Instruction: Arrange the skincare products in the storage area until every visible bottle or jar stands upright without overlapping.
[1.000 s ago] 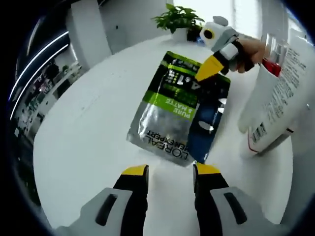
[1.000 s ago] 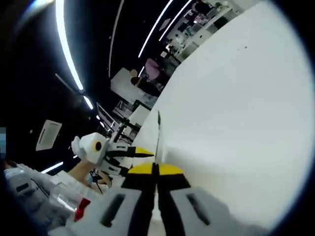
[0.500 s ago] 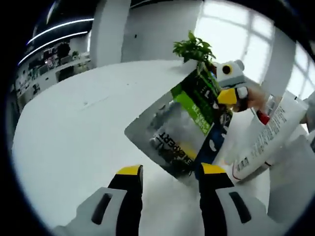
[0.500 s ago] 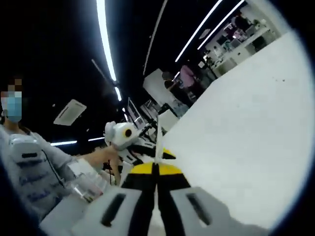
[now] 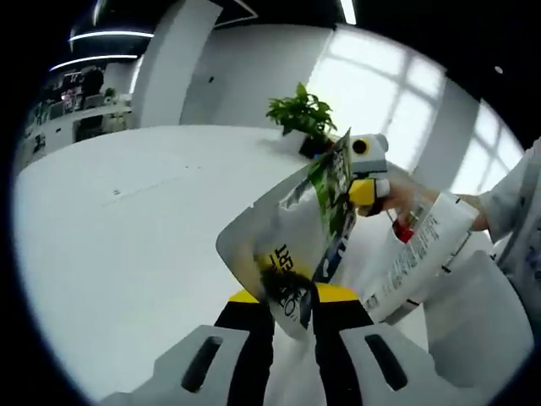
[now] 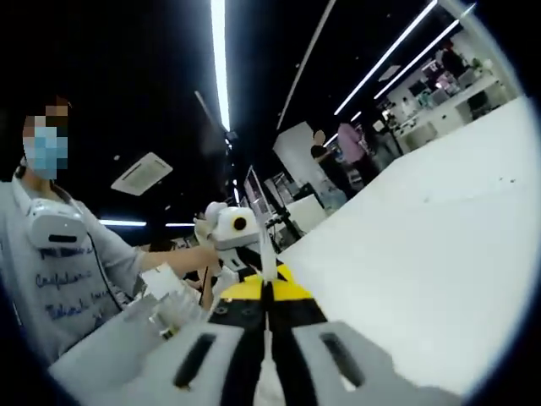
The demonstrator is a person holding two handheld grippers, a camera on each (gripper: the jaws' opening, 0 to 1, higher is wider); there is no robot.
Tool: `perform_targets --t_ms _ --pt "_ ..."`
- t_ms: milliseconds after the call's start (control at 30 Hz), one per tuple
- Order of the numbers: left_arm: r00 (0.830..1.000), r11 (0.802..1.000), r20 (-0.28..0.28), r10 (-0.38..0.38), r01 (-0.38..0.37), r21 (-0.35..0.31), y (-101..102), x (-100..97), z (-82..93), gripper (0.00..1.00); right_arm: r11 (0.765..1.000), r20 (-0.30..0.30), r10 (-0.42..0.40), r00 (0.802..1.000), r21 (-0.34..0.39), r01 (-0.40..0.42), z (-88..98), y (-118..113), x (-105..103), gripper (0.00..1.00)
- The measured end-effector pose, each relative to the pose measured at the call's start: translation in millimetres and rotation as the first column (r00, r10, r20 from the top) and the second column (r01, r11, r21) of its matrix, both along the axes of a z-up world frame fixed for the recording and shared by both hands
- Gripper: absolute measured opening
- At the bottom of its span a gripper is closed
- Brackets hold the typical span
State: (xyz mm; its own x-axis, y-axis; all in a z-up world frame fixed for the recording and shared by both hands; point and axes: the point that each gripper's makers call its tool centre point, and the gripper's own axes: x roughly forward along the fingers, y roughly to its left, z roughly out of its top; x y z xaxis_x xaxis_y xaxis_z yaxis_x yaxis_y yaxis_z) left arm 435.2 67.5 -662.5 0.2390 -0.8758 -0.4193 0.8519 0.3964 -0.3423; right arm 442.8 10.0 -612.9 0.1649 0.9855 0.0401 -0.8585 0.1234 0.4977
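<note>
A silver, green and blue skincare pouch (image 5: 283, 228) hangs above the white table (image 5: 127, 220), turned nearly edge-on. My left gripper (image 5: 292, 298) is shut on its lower corner. The right gripper (image 5: 365, 188) pinches the pouch's upper edge, with a hand behind it. In the right gripper view my right gripper (image 6: 267, 283) is shut on the thin pouch edge (image 6: 265, 254), and the left gripper (image 6: 230, 233) shows just beyond it. A white tube with a red cap (image 5: 414, 262) leans to the right of the pouch.
A white container (image 5: 473, 313) stands at the right, next to the tube. A potted plant (image 5: 303, 114) sits at the table's far edge. A person in a grey shirt (image 6: 68, 262) is at the left of the right gripper view. The tabletop (image 6: 423, 245) stretches away.
My left gripper's jaws have come together on the pouch's lower corner. The pouch has gone from lying flat to hanging nearly edge-on. Both views have tilted up.
</note>
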Motion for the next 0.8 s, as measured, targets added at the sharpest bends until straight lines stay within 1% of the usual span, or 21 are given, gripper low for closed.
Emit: perform_targets --t_ms 67,100,167,200,333,433,500,533,600,667,700,733,767,800 --pt "1.000 1.000 0.023 -0.017 0.017 0.015 1 1.3 2.0 0.09 1.000 0.009 -0.005 1.000 -0.007 0.005 1.0 0 1 0.01" --pt "1.000 1.000 0.023 -0.018 0.018 0.016 2 5.7 2.4 0.07 1.000 0.015 -0.011 1.000 -0.011 0.011 1.4 -1 2 0.01" --pt "0.999 0.999 0.039 -0.032 0.031 0.034 3 8.1 2.7 0.04 0.999 0.020 -0.023 1.000 -0.024 0.023 0.8 0 4 0.01" --pt "0.997 0.998 0.068 -0.041 0.037 0.060 4 10.3 2.4 0.04 0.999 0.032 -0.029 0.999 -0.040 0.030 -0.1 0 5 0.01" --pt "0.997 0.997 0.072 -0.039 0.034 0.066 7 14.6 5.1 0.01 0.997 0.042 -0.042 0.998 -0.066 0.045 0.7 -1 7 0.01" --pt "0.996 0.997 0.084 -0.030 0.023 0.073 9 15.7 9.3 0.00 0.995 0.027 -0.049 0.998 -0.087 0.051 0.9 -1 9 0.01" --pt "0.996 0.996 0.089 -0.032 0.024 0.088 11 12.8 10.9 0.00 0.992 0.017 -0.049 0.999 -0.118 0.050 -1.2 -2 11 0.01" --pt "0.996 0.995 0.090 -0.030 0.021 0.094 12 11.2 11.7 0.00 0.990 0.029 -0.044 0.999 -0.133 0.048 -1.4 -2 11 0.01" --pt "0.995 0.995 0.099 -0.024 0.014 0.100 14 9.4 14.2 0.00 0.981 0.032 -0.055 0.998 -0.184 0.060 -3.4 -2 12 0.02" --pt "0.993 0.993 0.113 -0.018 0.005 0.114 17 8.2 16.9 0.00 0.967 0.043 -0.054 0.998 -0.249 0.063 -6.2 -1 11 0.05" --pt "0.992 0.993 0.123 -0.015 0.000 0.121 19 7.1 18.5 0.00 0.952 0.052 -0.060 0.997 -0.298 0.072 -9.1 -2 13 0.07" --pt "0.992 0.992 0.127 -0.016 0.000 0.127 21 6.2 18.9 0.00 0.945 0.063 -0.050 0.997 -0.321 0.068 -9.9 -1 13 0.08" --pt "0.992 0.991 0.128 -0.016 -0.002 0.137 23 3.6 18.9 0.00 0.933 0.069 -0.039 0.997 -0.355 0.061 -11.5 -1 12 0.09" --pt "0.991 0.989 0.130 -0.016 -0.004 0.149 26 2.5 18.3 0.00 0.925 0.086 -0.039 0.996 -0.374 0.068 -11.5 0 12 0.09"
